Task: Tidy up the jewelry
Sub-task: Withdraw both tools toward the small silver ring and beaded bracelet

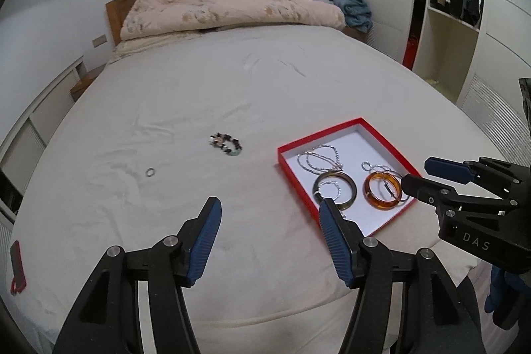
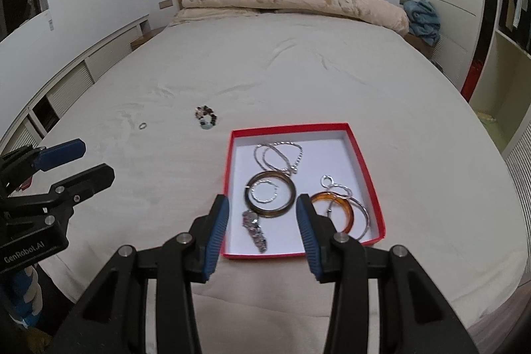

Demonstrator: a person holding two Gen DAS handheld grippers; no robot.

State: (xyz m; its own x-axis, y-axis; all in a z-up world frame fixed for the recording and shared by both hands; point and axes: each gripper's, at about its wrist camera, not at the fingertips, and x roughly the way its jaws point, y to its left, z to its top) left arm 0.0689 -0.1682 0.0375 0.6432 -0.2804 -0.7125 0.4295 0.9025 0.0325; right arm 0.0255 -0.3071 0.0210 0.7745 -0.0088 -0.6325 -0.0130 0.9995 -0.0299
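A red box (image 2: pixel 364 155) with a white floor lies on the bed; it also shows in the left wrist view (image 1: pixel 391 151). In it lie a silver chain (image 2: pixel 282 155), a dark bangle (image 2: pixel 270 195), an amber bangle (image 2: pixel 335 208), silver hoops and a watch (image 2: pixel 255 229). A beaded bracelet (image 1: pixel 225 144) and a small ring (image 1: pixel 150 172) lie loose on the sheet left of the box. My left gripper (image 1: pixel 268 214) is open and empty, above the sheet near the box's left edge. My right gripper (image 2: pixel 262 214) is open and empty over the box's near end.
The white bed sheet (image 1: pixel 232 82) fills the view. A rolled pink duvet (image 1: pixel 232 10) lies at the wooden headboard. A red phone (image 1: pixel 16 267) lies at the bed's left edge. A wardrobe (image 1: pixel 464 5) stands to the right.
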